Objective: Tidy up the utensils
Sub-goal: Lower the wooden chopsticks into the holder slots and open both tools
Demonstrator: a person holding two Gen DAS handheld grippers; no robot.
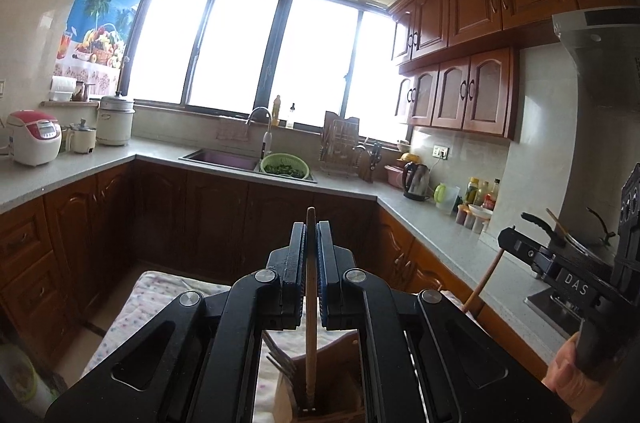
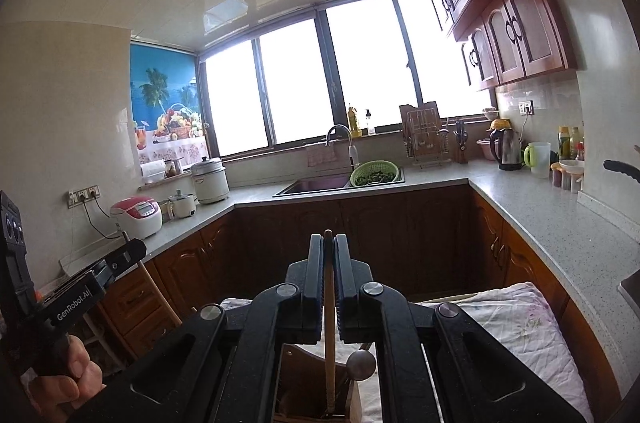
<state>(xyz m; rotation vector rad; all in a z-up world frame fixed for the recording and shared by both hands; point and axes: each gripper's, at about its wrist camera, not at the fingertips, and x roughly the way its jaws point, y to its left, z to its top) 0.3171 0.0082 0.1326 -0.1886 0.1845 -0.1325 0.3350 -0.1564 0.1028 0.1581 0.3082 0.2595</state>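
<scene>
My left gripper (image 1: pixel 311 227) is shut on a thin wooden chopstick (image 1: pixel 310 303) that stands upright. Its lower end reaches down into a brown utensil holder (image 1: pixel 340 395), where a metal fork (image 1: pixel 280 359) also stands. My right gripper (image 2: pixel 329 239) is shut on a second wooden chopstick (image 2: pixel 329 343), whose lower end sits in the same brown holder (image 2: pixel 296 363) beside a round metal spoon (image 2: pixel 360 363). Each view catches the other gripper from the side: the right gripper (image 1: pixel 508 235) and the left gripper (image 2: pixel 136 247), each in a person's hand.
The holder stands on a patterned cloth (image 2: pixel 520 323). A U-shaped grey counter (image 1: pixel 420 219) runs round the room, with a sink (image 1: pixel 224 159), green colander (image 1: pixel 285 167), kettle (image 1: pixel 416 181), bottles and a rice cooker (image 1: pixel 34 137). A wok (image 1: pixel 576 243) is at the right.
</scene>
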